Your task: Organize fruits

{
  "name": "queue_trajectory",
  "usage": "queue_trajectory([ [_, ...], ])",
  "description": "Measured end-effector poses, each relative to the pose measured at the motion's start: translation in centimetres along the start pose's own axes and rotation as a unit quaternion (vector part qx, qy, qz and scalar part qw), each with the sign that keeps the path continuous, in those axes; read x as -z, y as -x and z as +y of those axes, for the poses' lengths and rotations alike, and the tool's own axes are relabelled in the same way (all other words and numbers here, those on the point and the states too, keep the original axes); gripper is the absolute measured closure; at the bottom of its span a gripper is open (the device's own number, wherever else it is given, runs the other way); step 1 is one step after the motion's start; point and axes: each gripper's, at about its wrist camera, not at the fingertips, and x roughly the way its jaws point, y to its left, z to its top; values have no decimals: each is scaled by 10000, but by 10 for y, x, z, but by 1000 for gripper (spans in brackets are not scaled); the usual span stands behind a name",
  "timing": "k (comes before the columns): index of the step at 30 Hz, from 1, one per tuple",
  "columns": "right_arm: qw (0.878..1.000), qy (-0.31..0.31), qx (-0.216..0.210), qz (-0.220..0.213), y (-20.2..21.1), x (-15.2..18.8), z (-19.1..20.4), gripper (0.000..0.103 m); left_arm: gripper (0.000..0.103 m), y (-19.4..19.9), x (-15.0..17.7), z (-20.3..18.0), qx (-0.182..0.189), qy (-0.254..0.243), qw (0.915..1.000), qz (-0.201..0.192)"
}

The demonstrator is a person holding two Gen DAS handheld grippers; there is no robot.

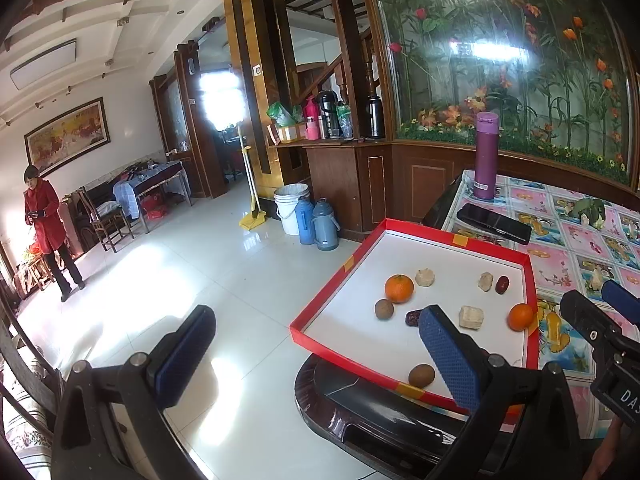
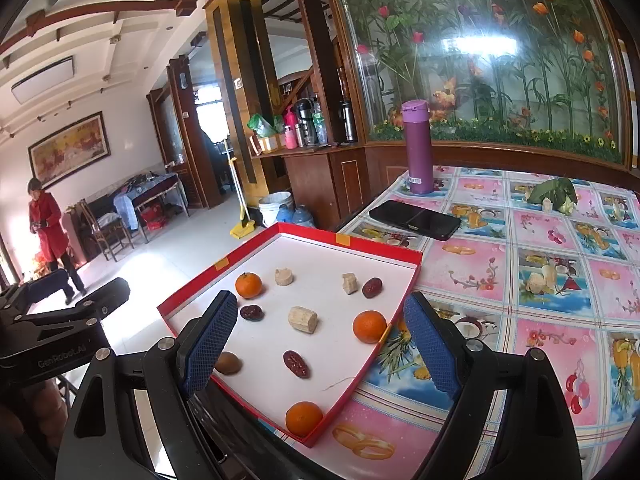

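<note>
"GenRobot.AI" is printed on the left gripper (image 2: 60, 320), seen at nine o'clock from the right wrist; its jaws stand wide apart, holding nothing. The right gripper (image 2: 320, 340) hovers equally spread and empty above a red tray (image 2: 380, 250) of oranges (image 2: 369, 326), red dates (image 2: 296, 364) and kiwis (image 2: 228, 362) on a floral tablecloth (image 2: 540, 300). A purple flask (image 2: 418, 148) stands at twelve o'clock; a woman in red (image 2: 48, 228) stands at far left on the tiled floor.
</note>
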Motion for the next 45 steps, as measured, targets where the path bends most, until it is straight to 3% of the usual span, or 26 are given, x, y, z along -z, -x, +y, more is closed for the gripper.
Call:
queue_trajectory([
  [45, 10000, 14, -9, 61, -3, 2, 3, 18, 0, -8, 8, 1, -20, -61, 10000, 73],
])
